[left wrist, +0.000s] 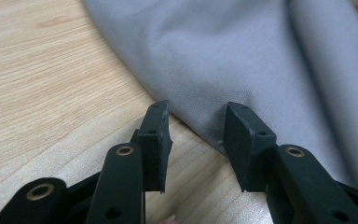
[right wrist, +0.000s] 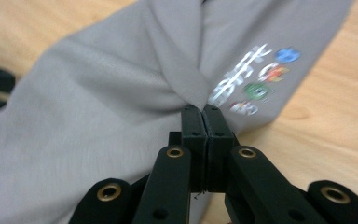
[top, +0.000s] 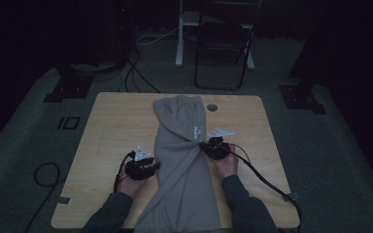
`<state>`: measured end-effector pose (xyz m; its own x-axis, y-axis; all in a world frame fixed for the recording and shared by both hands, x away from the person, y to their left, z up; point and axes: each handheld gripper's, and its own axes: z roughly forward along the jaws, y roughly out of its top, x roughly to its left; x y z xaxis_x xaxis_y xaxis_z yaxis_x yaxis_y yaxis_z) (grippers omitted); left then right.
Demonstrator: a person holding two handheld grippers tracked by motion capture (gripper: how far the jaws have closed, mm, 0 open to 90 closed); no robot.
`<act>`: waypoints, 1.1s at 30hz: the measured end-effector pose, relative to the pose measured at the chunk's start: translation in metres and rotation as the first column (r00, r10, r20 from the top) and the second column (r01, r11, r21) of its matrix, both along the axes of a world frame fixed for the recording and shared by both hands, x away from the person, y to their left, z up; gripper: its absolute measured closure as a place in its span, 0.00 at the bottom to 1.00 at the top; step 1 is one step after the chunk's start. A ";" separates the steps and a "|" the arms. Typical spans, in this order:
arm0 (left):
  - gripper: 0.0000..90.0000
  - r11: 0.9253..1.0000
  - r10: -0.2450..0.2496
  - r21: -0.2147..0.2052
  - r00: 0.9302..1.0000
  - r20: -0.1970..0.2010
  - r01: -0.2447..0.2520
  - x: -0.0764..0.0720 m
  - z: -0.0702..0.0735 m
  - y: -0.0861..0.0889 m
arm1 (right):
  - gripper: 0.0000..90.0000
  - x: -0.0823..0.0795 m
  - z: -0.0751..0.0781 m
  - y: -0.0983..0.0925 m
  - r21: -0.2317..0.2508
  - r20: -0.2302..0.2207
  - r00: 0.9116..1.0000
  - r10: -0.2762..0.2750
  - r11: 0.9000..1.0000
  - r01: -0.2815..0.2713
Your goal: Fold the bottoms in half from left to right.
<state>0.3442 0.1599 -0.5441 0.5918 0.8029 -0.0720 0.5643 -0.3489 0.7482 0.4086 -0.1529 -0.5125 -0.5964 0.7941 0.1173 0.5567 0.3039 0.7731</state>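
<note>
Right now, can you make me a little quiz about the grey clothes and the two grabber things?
1. True or false: the right gripper has pinched a fold of the grey garment.
2. How do the jaws of the left gripper stand? A) shut on the cloth B) apart, at the cloth's edge C) holding a cable
3. What does the garment lie on?

Key
1. True: its jaws are shut together on a gathered fold, beside the colourful print.
2. B: the jaws stand apart at the garment's edge, and I cannot tell whether their tips touch it.
3. The wooden table.
</note>
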 end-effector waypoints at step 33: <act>0.70 0.993 -0.119 -0.004 0.993 0.020 0.119 0.012 0.016 -0.038 | 0.62 -0.060 -0.012 0.029 -0.009 -0.031 0.981 0.193 0.981 -0.194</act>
